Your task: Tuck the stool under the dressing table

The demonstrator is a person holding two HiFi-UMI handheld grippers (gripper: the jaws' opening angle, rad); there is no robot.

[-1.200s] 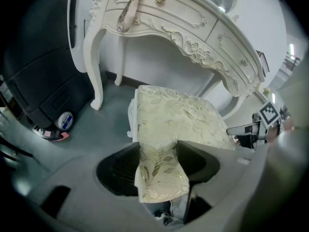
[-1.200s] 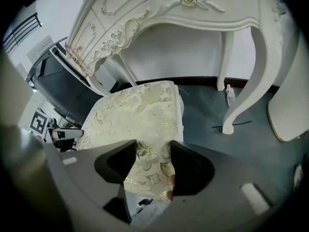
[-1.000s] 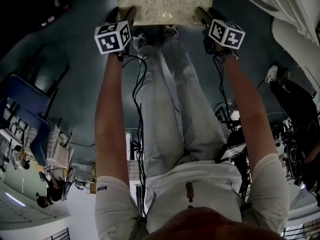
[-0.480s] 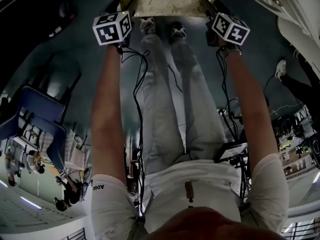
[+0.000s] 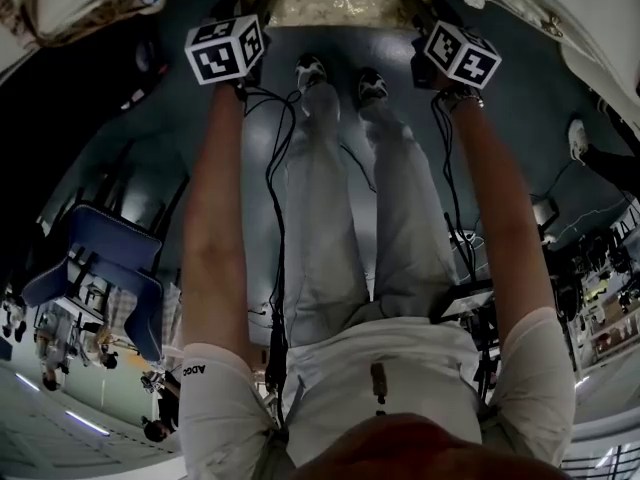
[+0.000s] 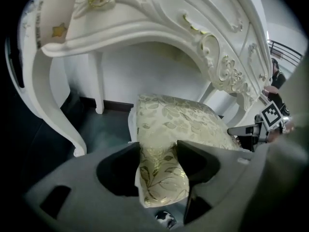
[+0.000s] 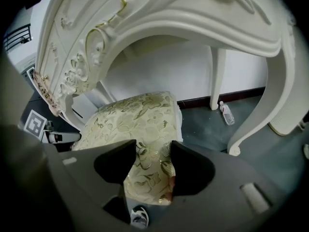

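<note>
Small white letters on the left sleeve (image 5: 203,370) begin "AD"; the rest is unclear. The left marker cube (image 5: 225,50) and right marker cube (image 5: 460,54) show only square patterns.

Dark grey-blue floor (image 7: 205,127) bears everything. On it: stool (image 7: 140,117), at arched opening of white desk (image 7: 159,18). Clear plastic bottle (image 7: 227,114) lies at stool's 3 o'clock, beside desk's straight back leg. Head view: shoes (image 5: 311,69) at 12 o'clock, blue chair (image 5: 110,258) at 8 o'clock.
</note>
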